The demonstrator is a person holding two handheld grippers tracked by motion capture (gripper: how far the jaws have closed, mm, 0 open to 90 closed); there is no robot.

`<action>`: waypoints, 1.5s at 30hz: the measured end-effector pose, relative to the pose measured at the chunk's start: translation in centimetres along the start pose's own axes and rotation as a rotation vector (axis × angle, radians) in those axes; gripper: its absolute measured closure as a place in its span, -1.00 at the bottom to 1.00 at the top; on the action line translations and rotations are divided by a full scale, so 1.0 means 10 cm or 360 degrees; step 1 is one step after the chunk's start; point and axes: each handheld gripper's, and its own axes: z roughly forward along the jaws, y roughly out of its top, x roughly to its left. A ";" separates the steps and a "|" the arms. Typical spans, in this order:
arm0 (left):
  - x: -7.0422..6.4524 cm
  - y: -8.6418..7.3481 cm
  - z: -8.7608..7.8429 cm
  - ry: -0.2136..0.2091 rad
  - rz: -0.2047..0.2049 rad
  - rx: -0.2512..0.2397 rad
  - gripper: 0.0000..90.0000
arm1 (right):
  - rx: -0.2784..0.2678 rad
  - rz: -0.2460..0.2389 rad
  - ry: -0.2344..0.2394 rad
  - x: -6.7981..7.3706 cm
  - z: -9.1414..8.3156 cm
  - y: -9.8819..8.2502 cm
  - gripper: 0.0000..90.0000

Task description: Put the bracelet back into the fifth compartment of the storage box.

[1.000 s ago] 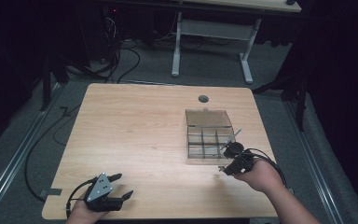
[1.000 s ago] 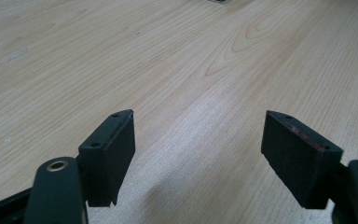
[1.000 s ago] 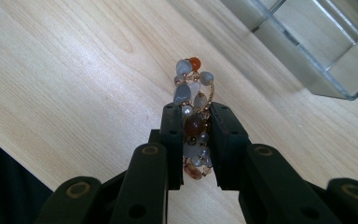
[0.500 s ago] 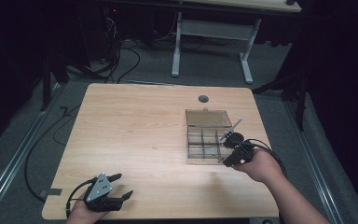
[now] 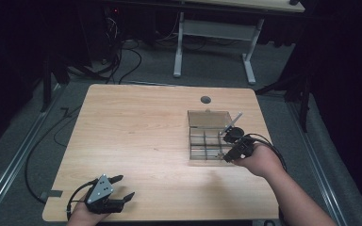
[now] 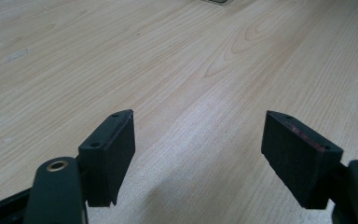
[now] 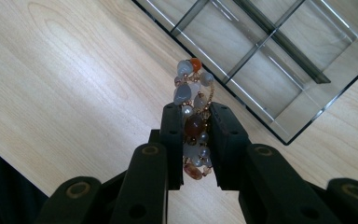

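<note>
Clamping a beaded bracelet [image 7: 193,122], the right gripper [image 7: 195,135] has both black jaws pressed against the beads, grey, white and orange-brown ones on a thin gold chain, part of the strand sticking up past the jaw tips. Right gripper view: bracelet sits above bare table [image 7: 65,79] just beside the near edge of a clear divided box [image 7: 279,51], not inside any compartment. High view: right gripper [image 5: 230,151] at the box's front right corner, right hand [image 5: 259,161] behind it, cable looping off the hand. Clear divided box [image 5: 209,136] lies on the right half of the wooden table [image 5: 136,127], its lid raised at the far side. Left gripper [image 5: 118,188] rests at the near left corner of the table, well apart from the box, jaws spread wide, nothing between them; left gripper view confirms the gap [image 6: 198,154] over bare wood. Small round hole [image 5: 205,100] near the table's far edge.
</note>
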 end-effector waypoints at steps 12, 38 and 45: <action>0.00 0.00 0.00 -0.0004 0.0003 -0.0002 -0.42 | 0.0010 -0.0008 -0.0019 -0.03 0.02 0.15 0.72; 0.00 0.00 0.00 -0.0015 0.0005 0.0002 -0.42 | 0.0040 0.0020 -0.0013 -0.12 0.22 0.41 0.72; 0.00 0.00 0.00 -0.0016 0.0006 0.0001 -0.42 | 0.0043 0.0010 -0.0015 -0.14 0.27 0.46 0.72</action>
